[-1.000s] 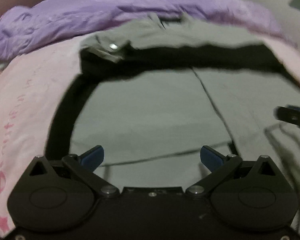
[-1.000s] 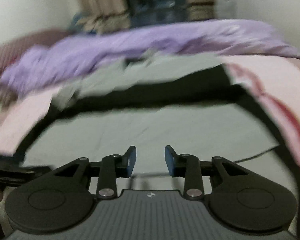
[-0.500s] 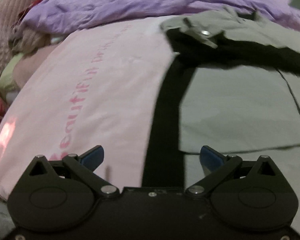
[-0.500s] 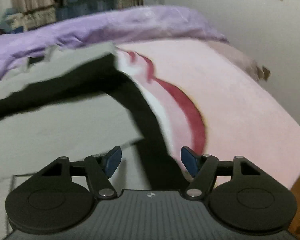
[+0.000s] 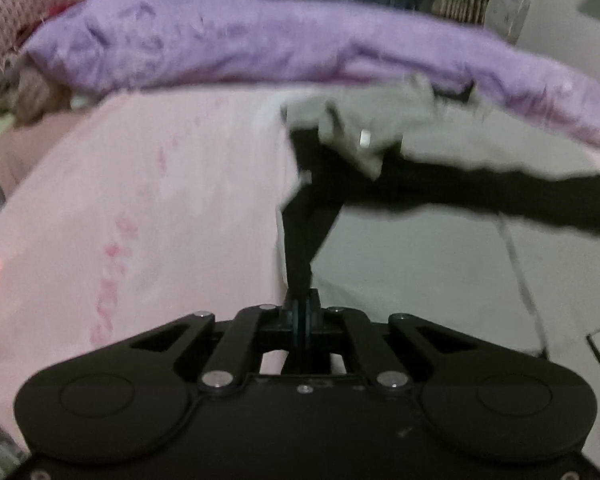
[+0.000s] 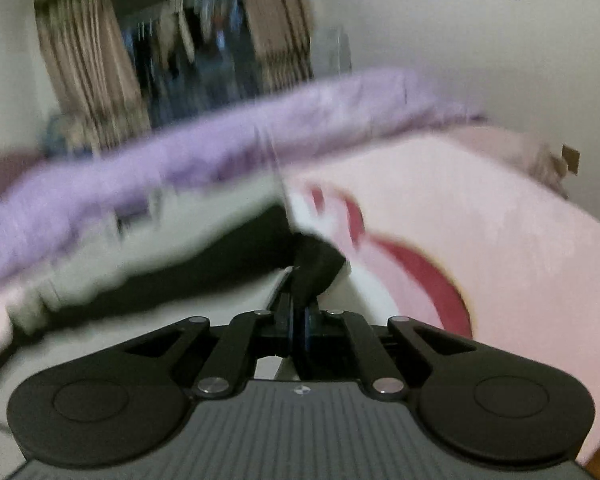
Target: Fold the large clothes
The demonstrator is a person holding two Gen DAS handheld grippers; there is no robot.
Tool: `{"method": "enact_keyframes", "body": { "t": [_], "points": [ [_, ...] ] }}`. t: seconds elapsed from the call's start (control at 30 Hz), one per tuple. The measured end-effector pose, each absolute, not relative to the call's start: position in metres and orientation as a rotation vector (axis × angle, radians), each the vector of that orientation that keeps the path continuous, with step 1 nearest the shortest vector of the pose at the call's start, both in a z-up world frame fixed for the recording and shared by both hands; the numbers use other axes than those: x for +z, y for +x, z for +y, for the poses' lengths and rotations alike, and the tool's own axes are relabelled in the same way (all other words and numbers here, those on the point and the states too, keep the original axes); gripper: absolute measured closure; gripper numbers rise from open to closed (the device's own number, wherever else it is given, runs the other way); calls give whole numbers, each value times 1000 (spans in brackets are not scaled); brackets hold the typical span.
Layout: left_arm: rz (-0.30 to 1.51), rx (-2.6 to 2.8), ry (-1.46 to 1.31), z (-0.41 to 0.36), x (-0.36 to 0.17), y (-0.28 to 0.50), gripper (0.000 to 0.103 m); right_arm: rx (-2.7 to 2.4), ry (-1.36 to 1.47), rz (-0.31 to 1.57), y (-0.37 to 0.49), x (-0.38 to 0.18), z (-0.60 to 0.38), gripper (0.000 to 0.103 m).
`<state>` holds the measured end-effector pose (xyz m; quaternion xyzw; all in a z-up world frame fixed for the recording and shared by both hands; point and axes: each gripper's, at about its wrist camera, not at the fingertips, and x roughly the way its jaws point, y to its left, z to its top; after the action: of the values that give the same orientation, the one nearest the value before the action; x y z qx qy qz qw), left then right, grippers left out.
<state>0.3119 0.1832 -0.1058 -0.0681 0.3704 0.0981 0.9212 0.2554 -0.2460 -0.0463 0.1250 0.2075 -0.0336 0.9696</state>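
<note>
A: Left wrist view. The left gripper (image 5: pixel 302 312) has its jaws drawn together, clenched on a black band of the garment (image 5: pixel 440 256). The band rises out of the jaws as a taut dark strip running straight ahead of the claw.

B: And where does the garment itself lie?

A: It spreads ahead and to the right of the left claw: grey cloth with black edging, lying on the pink sheet (image 5: pixel 160 216). A bunched grey part with a small metal snap (image 5: pixel 365 137) sits further ahead, beyond the top of the black strip. The purple blanket (image 5: pixel 228 44) lies across the far side, past the garment. Frame is blurred; finer detail is not readable.

B: Right wrist view?

A: The right gripper (image 6: pixel 298 320) is likewise clamped, jaws pressed on a bunched black fold of the same garment (image 6: pixel 140 280). The fold puckers up just ahead of the fingertips. The grey and black cloth trails off to the left of this claw.

B: What is on the other side?

A: To the right of the right claw, the pink sheet (image 6: pixel 520 240) with a dark red curved print. Ahead, the purple blanket (image 6: pixel 220 152) crosses the view; beyond it, curtains (image 6: pixel 84 64) and a pale wall (image 6: pixel 460 32). Heavy blur here too.

B: Both claws grasping, then.

A: Yes, each grasping black edging of the garment.
</note>
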Motion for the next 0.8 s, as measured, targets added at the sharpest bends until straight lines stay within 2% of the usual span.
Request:
{"method": "enact_keyframes", "body": {
  "t": [0.17, 0.27, 0.47, 0.6, 0.8],
  "points": [
    [609, 179, -140, 186, -60, 309, 100, -87, 280, 296, 259, -22, -240, 100],
    [562, 193, -125, 185, -53, 336, 100, -130, 278, 266, 281, -21, -238, 100],
    [672, 280, -79, 185, -118, 414, 99, -258, 197, 335, 340, -64, -226, 100],
    [738, 286, -70, 188, -166, 439, 97, -291, 167, 415, 374, -92, -222, 100],
    [707, 289, 32, 174, -173, 449, 96, -333, 72, 515, 400, -118, -208, 98]
  ]
}}
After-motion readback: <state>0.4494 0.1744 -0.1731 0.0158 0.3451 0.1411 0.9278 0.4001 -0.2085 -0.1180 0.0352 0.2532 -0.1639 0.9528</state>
